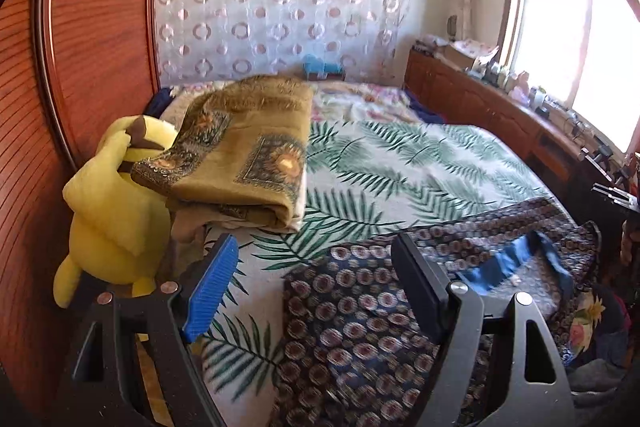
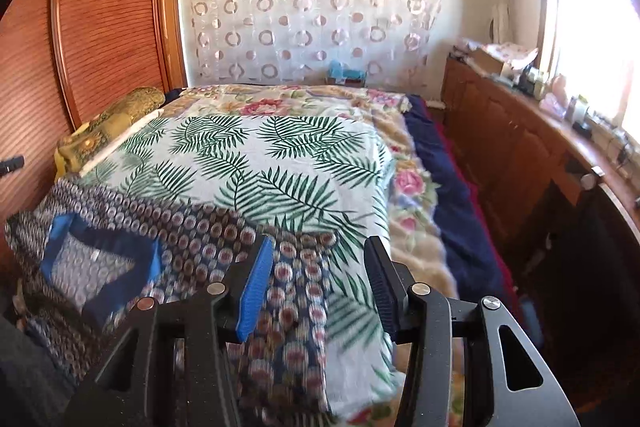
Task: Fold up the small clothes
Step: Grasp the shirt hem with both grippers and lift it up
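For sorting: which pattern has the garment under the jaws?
Garment: dark blue with rows of round medallions, blue neckline trim; clearest in left wrist view.

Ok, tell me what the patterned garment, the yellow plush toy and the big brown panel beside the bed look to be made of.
Patterned garment: thin woven cloth, probably a light printed fabric; it lies flat with soft creases, and its neckline has a plain blue trim.
Yellow plush toy: matte, soft fleece-like fabric, rounded as if stuffed.
Brown panel: reddish wood or wood-look veneer, semi-gloss, with fine horizontal ribbing; which of the two I cannot tell.
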Tool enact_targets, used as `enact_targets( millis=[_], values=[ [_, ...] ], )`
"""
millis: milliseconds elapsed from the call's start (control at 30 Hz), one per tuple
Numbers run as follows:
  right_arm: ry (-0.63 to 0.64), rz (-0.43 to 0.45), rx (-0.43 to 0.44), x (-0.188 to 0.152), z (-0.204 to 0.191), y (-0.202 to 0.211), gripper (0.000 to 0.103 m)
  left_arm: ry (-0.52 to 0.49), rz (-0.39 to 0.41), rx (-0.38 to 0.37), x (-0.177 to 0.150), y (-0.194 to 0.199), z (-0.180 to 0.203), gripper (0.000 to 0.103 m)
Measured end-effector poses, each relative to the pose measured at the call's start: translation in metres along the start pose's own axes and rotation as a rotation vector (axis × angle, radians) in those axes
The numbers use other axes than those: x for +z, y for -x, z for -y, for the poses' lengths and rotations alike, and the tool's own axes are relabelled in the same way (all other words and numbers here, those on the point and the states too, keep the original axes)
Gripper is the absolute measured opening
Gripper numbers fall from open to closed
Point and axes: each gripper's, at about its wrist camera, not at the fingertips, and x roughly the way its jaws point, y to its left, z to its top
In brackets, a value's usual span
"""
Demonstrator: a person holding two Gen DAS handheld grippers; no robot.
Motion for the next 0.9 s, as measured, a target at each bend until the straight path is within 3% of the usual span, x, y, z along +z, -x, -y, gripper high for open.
enact_targets(
  millis=[333, 433, 533, 700, 900],
  values=[
    [-0.039, -0.154, 0.051, 0.018, 0.009, -0.084, 0.049, 0.014, -0.083, 0.011, 0.006, -0.041, -0.022, 0.079],
    [-0.03, -0.18, 0.049, 0.023, 0.015, -0.099, 0.065, -0.001, -0.11, -0.009, 0.005, -0.053, -0.02, 0.079],
    [-0.033, -0.205, 0.053, 0.02, 0.019, -0.11, 0.067, -0.009, -0.163, -0.024, 0.0, -0.067, -0.019, 0.072],
    [-0.029, -0.233, 0.042, 0.011, 0.016, -0.117, 0.067, 0.005, -0.242, -0.044, -0.023, -0.084, -0.016, 0.07],
    [0.005, -0.222, 0.016, 0.004, 0.01, -0.116, 0.068, -0.016, -0.259, -0.024, -0.042, -0.089, -0.009, 0.07]
  ],
)
